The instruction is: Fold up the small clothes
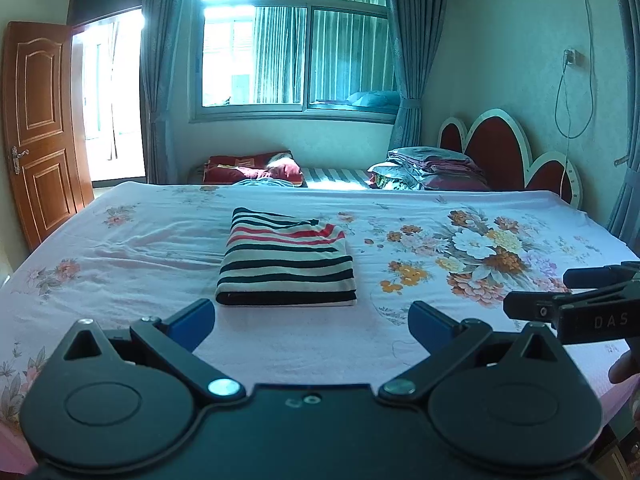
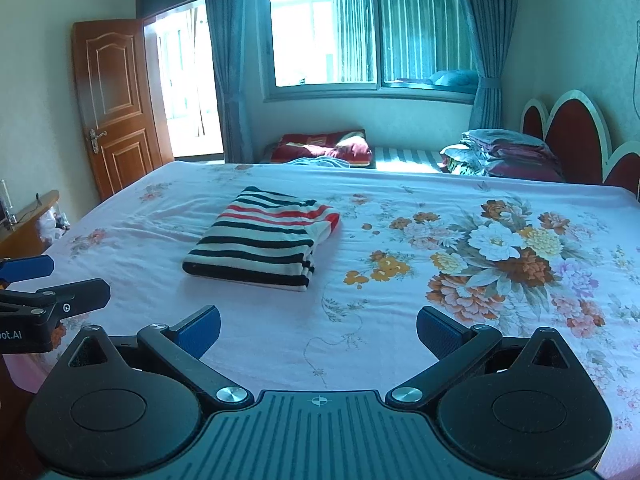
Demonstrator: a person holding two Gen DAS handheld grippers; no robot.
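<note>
A small striped garment [image 1: 286, 262], black, white and red, lies folded into a neat rectangle on the floral bed sheet [image 1: 140, 248]. It also shows in the right wrist view [image 2: 262, 240]. My left gripper [image 1: 312, 322] is open and empty, a little short of the garment's near edge. My right gripper [image 2: 318, 330] is open and empty, to the right of and nearer than the garment. The right gripper also shows at the right edge of the left wrist view [image 1: 536, 294], and the left gripper at the left edge of the right wrist view [image 2: 76, 280].
Stacked bedding [image 1: 428, 170] and a red headboard [image 1: 500, 152] stand at the far right. A red pillow [image 1: 252, 168] lies on a low bed under the window. A wooden door [image 1: 40, 128] stands open at the left. A wooden cabinet [image 2: 24, 220] is beside the bed.
</note>
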